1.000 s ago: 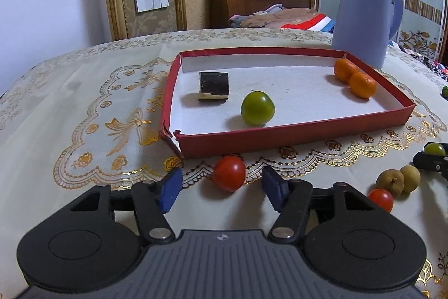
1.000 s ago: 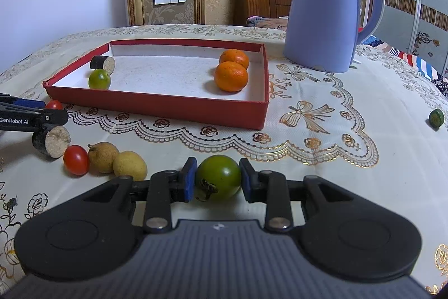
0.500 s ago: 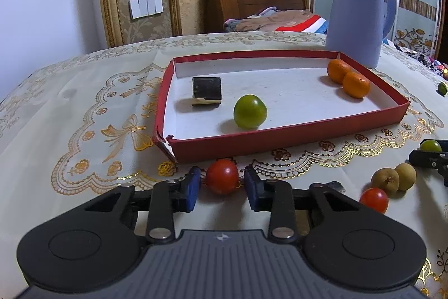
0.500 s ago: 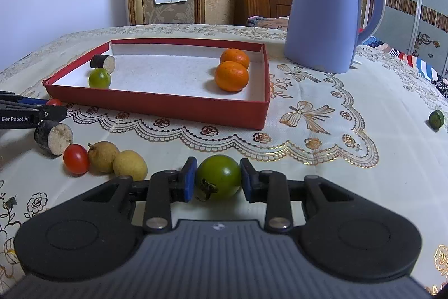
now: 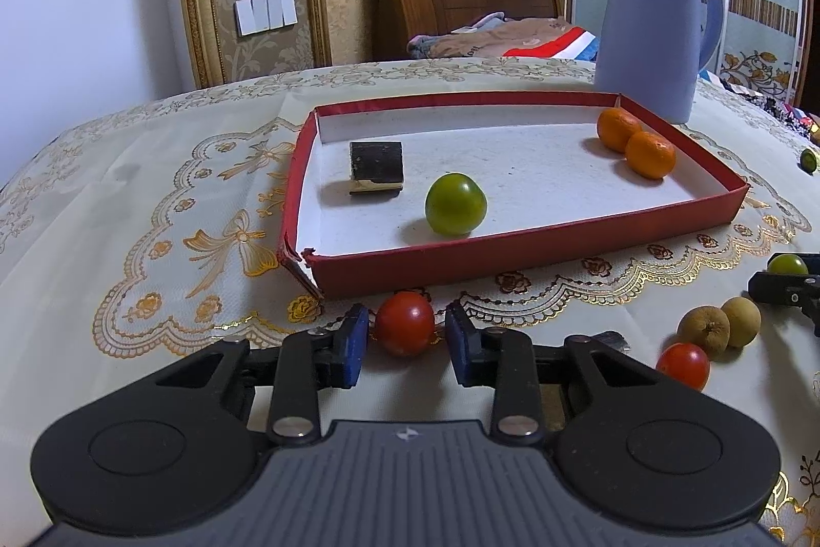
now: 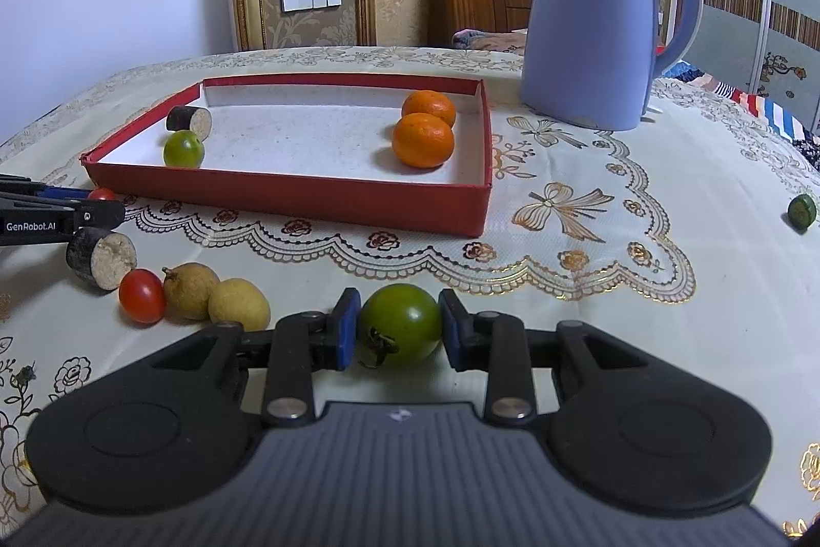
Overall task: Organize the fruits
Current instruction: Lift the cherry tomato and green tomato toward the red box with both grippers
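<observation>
One dark cylinder (image 5: 610, 338) hides behind left tool (image 5: 405, 344).

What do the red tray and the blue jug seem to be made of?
Tray: probably cardboard, matte red outside, white inside; its near-left corner is torn and shows a pale core. Jug: probably plastic, smooth pale blue with a soft sheen and a moulded handle; what lies inside cannot be seen.

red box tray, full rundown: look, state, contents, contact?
The shallow red cardboard box tray has a white, speckled floor and low walls; its near-left corner is torn open. It lies flat on the embroidered tablecloth. Inside: two oranges, one green fruit, one dark cylindrical chunk. No gripper touches it.
</observation>
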Demonstrator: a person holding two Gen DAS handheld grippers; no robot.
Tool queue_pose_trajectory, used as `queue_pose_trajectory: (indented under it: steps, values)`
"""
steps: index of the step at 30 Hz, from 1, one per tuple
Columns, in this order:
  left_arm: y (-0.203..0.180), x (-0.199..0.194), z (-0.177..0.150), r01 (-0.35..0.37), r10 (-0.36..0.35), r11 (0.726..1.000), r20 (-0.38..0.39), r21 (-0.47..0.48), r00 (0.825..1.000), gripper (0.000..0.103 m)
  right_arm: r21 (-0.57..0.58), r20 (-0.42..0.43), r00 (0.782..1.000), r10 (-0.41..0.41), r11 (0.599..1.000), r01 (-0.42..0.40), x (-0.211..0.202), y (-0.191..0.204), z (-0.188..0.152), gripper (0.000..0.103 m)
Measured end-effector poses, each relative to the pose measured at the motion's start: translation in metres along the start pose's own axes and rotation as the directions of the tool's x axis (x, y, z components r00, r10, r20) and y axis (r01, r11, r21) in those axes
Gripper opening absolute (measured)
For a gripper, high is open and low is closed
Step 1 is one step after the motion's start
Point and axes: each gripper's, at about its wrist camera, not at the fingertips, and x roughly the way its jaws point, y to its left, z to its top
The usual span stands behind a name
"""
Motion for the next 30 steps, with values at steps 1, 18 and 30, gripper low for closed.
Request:
queue_pose_trajectory:
  steps: [1,18,30]
  values:
    - [0.000,0.000,0.000,-0.003,0.003,1.000,0.001,0.001,1.000,0.032,0.003,0.005,1.000,-0.007,1.000,0.007,-0.001,0.000,0.000,0.030]
    - [0.000,0.000,0.000,0.000,0.000,1.000,0.000,0.002,1.000,0.027,0.014,0.041,0.999,0.006,1.000,-0.007,-0.016,-0.008,-0.004,0.061]
    - [0.000,0.000,0.000,0.000,0.000,1.000,0.000,0.002,1.000,0.027,-0.047,-0.001,1.000,0.017,0.999,-0.017,-0.004,0.005,-0.001,0.030]
